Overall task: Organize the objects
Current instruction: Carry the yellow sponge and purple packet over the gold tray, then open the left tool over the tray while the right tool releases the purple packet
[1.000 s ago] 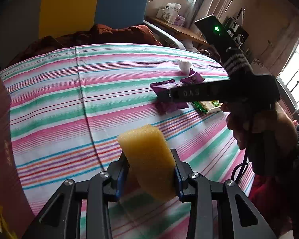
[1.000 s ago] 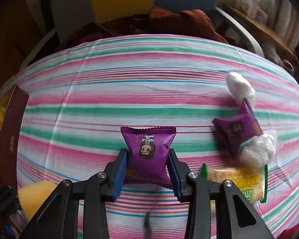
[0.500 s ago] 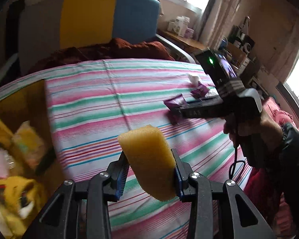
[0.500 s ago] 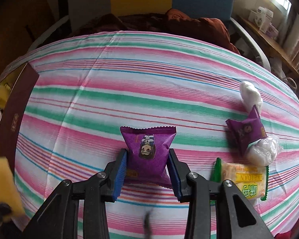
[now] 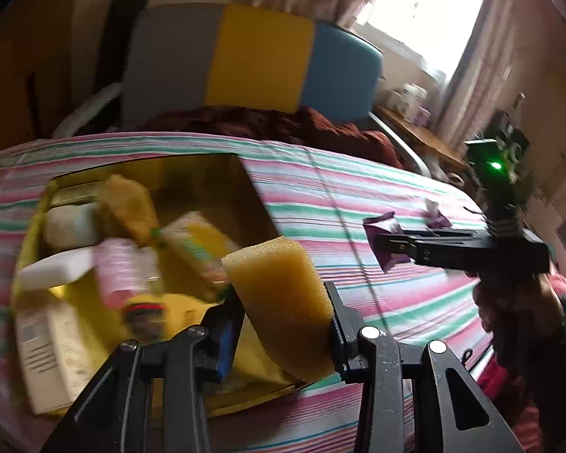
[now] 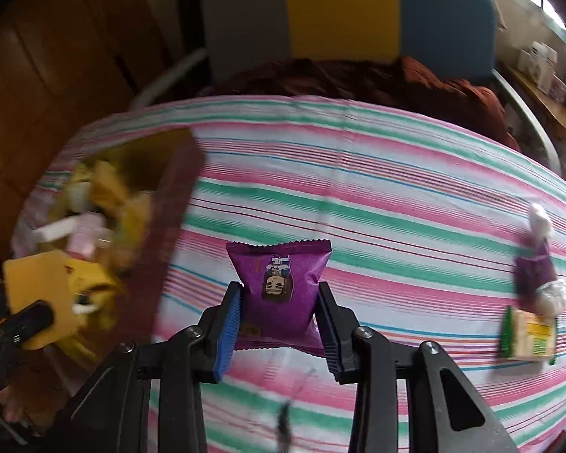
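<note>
The left gripper has its jaws pinching a yellow sponge, which stands tilted between the pads above the near right corner of an open box. The sponge's lower end hides part of the box's front rim. The box lies on a striped cloth over a surface whose kind cannot be told. Its contents are smeared by blur: another yellow sponge, white blocks, a pink-labelled bottle and a white carton cut off at the lower left can be made out, little else.

The right gripper has its jaws pinching a purple packet, held clear of the cloth with its print upside down; its lower edge is partly hidden behind the pads. In the left wrist view this gripper shows side-on, the hand under it blurred and cut by the frame edge.

Far right on the cloth lie a second purple packet, two whitish wrapped lumps touching it, and a green-edged packet, all blurred. Behind stands a grey, yellow and blue headboard.
</note>
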`<state>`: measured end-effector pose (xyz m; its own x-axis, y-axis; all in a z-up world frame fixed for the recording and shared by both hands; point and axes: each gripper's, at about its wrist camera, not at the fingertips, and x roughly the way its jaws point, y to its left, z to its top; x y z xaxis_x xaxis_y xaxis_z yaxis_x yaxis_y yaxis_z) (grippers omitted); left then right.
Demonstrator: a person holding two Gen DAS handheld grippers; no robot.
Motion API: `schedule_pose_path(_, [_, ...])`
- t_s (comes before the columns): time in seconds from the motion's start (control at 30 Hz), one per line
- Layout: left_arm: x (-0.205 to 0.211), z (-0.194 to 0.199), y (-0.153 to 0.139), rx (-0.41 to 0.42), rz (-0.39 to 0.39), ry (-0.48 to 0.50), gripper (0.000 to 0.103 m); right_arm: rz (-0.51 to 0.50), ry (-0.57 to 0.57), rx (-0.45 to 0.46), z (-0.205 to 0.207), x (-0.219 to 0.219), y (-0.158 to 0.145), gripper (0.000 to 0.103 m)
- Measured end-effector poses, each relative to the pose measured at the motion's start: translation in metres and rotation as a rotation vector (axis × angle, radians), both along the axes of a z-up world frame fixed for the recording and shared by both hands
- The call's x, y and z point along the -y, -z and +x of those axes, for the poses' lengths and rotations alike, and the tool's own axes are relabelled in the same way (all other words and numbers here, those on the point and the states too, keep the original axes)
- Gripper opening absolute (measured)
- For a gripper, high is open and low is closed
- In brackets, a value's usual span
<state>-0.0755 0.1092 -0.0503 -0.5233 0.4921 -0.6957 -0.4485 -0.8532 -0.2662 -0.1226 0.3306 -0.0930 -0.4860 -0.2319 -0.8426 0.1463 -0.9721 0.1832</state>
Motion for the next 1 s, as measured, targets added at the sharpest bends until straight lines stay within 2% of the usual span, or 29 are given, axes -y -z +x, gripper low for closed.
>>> schedule_pose_path(0.2, [0.047, 0.005, -0.006, -0.055, -0.038, -0.123, 0.042, -0.027, -0.096, -0.035, 0.011, 0.058, -0.015, 0.038])
schedule_pose_path(0.4, [0.073, 0.011, -0.008, -0.127, -0.116, -0.215, 0.043, -0.021, -0.172, -0.052, 0.011, 0.107, -0.023, 0.038])
schedule_pose_path(0.7, [0.092, 0.008, 0.001, -0.11, -0.128, -0.256, 0.044, -0.007, -0.208, -0.057, 0.0, 0.145, -0.027, 0.038])
schedule_pose_path(1.0, [0.099, -0.003, 0.012, -0.084, -0.139, -0.275, 0.045, -0.007, -0.17, -0.066, -0.025, 0.156, -0.036, 0.039])
